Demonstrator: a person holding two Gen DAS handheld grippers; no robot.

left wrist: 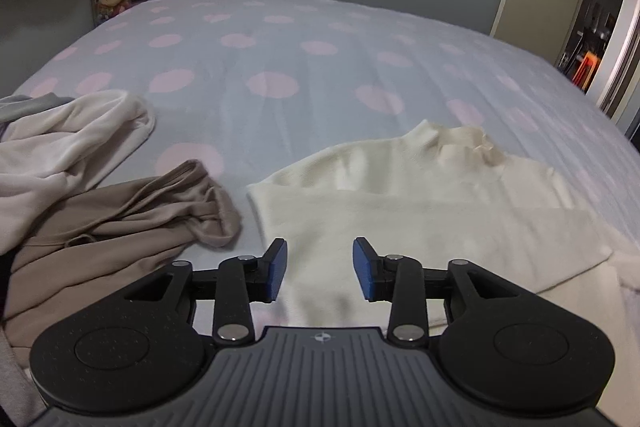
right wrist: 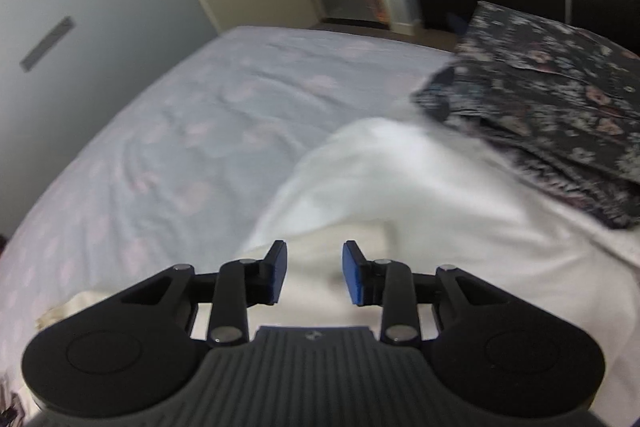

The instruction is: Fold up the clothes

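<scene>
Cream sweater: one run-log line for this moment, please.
cream sweater flat on bed, sleeve folded | left gripper open, above hem | right gripper open, empty | unfolded pile left

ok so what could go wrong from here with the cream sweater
Both the left gripper and right gripper are open above the cream sweater, holding nothing. The fabric looks layered where it is already folded over, so a pinch may catch only the top layer and undo that fold. The tan garment lies close to the sweater's left edge and could get dragged along. The right view is blurred, so aim there is uncertain.
</scene>
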